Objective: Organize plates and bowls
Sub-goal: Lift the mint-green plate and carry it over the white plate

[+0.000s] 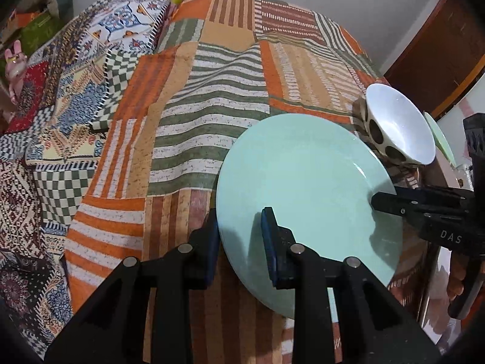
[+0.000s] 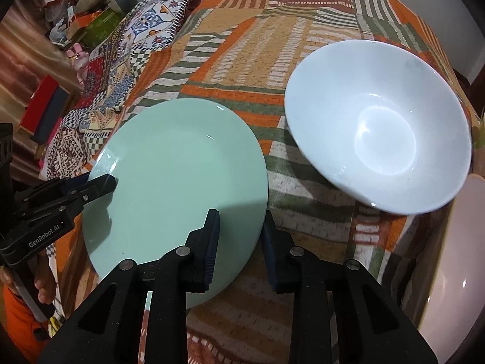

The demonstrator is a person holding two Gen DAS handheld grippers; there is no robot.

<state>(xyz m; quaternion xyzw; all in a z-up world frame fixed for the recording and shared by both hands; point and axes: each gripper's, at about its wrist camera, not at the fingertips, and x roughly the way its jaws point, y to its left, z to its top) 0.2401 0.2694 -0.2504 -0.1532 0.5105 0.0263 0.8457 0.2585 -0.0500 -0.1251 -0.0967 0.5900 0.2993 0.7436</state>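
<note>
Two claws on one mint-green plate, held above the patchwork bedspread.

The bedspread, orange, green and cream, fills both views. Over it the mint-green plate sits tilted, and both claws have it! The white bowl, dark-spotted outside, lies just beside the plate's right edge. The left gripper is pinching the plate's left rim, one pad above, one below. The right gripper is clamped on the opposite rim.
</note>
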